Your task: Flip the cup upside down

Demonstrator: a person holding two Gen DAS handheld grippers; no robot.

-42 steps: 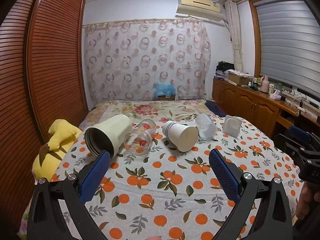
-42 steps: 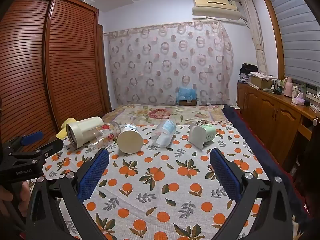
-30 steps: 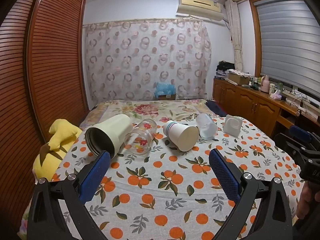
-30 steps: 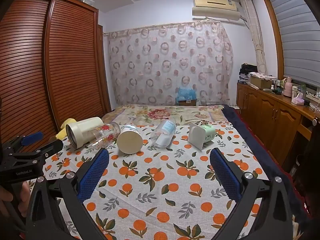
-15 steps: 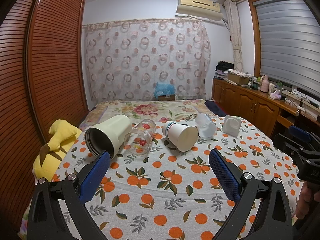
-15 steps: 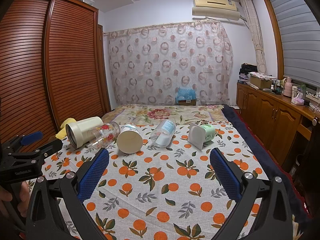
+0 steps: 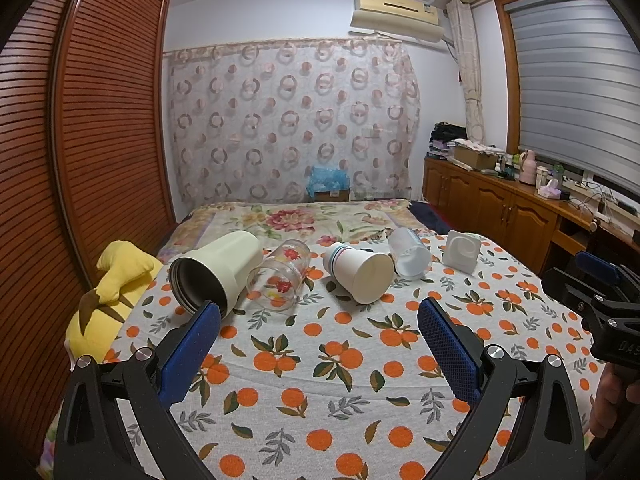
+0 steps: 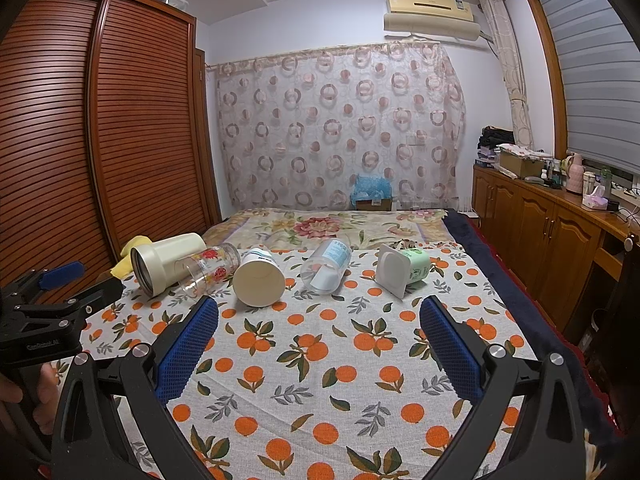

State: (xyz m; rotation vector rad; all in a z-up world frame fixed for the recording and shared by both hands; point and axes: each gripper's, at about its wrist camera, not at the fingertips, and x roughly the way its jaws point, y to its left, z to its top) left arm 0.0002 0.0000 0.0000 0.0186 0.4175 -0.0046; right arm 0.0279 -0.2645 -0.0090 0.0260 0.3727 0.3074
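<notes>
Plainly the paper cup point(image 7: 362, 276) will be light, thin-walled and easy to crush, so take it gently across its sidewall; it lies on its side mid-row on the orange-print cloth point(image 7: 304, 364), well beyond your left gripper point(image 7: 318, 326) and right gripper point(image 8: 319, 324), both spread wide and empty.

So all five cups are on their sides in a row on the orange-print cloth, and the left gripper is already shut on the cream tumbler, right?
Not quite. The five do lie on their sides on the cloth, but the left gripper is open and short of the cream tumbler, holding nothing, as the left wrist view shows.
</notes>
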